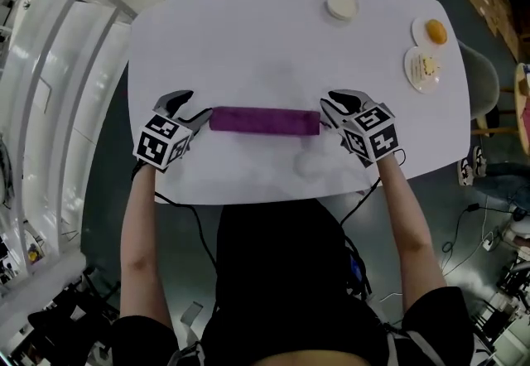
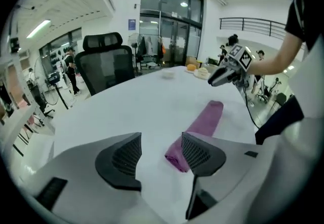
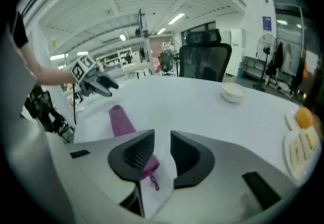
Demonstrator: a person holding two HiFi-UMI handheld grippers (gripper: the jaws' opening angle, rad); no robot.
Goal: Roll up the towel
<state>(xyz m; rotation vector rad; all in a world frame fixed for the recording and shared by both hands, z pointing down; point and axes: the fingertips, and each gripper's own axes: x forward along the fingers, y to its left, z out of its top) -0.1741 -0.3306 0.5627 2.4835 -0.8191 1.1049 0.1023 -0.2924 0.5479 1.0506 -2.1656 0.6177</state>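
From the head view, the towel [image 1: 265, 121] lay as a narrow purple bar on the white table [image 1: 248, 33], running from 9 to 3 o'clock. The left gripper [image 1: 190, 108] was at its 9 o'clock end and the right gripper [image 1: 330, 110] at its 3 o'clock end. A bowl [image 1: 341, 6] sat well apart at 1 o'clock.

In the left gripper view, the left gripper [image 2: 161, 149] had its jaws apart. The towel [image 2: 202, 121] stretched off toward 1 o'clock, its near end just inside the right-hand jaw.

In the right gripper view, the right gripper [image 3: 162, 149] also stood with jaws parted, holding nothing. The towel [image 3: 120, 120] ran toward 11 o'clock (a small loop dangled from its end).

The rolling looked essentially complete. The next move probably called for squaring the ends or lifting both grippers clear without unrolling it.
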